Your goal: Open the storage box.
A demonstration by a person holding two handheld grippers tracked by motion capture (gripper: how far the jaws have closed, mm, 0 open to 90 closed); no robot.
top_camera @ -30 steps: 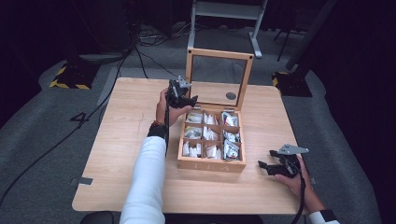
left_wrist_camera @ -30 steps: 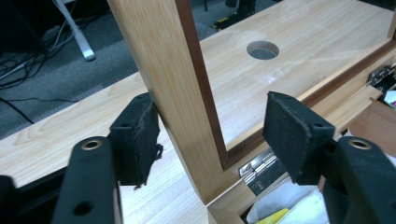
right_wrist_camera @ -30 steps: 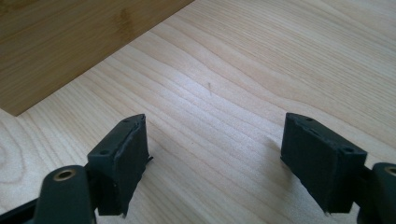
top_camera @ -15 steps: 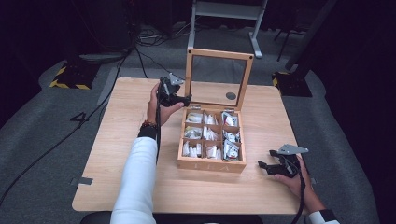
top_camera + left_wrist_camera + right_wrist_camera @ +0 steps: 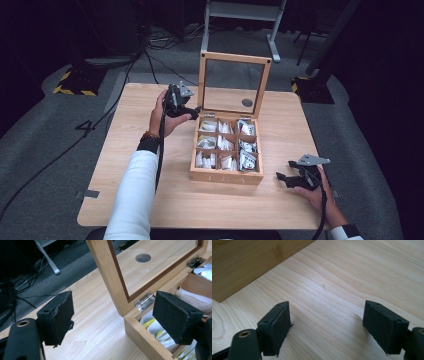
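A wooden box [image 5: 226,175] with several compartments of white paper packets [image 5: 220,144] sits mid-table. Its glass-paned lid [image 5: 234,82] stands upright. My left gripper [image 5: 191,110] is held in a hand at the box's back-left corner, open and holding nothing. In the left gripper view, the left gripper [image 5: 115,317] straddles that corner, with the lid frame [image 5: 107,272], a hinge [image 5: 144,301] and packets [image 5: 160,332] ahead. Right of the box's front, my right gripper [image 5: 281,177] rests low over the table. In the right gripper view, the right gripper [image 5: 327,327] is open over bare wood, with the box wall [image 5: 249,262] at upper left.
The light wooden table [image 5: 150,195] has a round hole [image 5: 247,102] behind the lid. A cable [image 5: 160,155] trails from the left gripper along the white sleeve [image 5: 131,200]. Grey floor, black cables and a metal stand [image 5: 240,10] lie beyond the table.
My left gripper has moved left, from over the box's back compartments to beside its back-left corner. The right gripper has stayed put.
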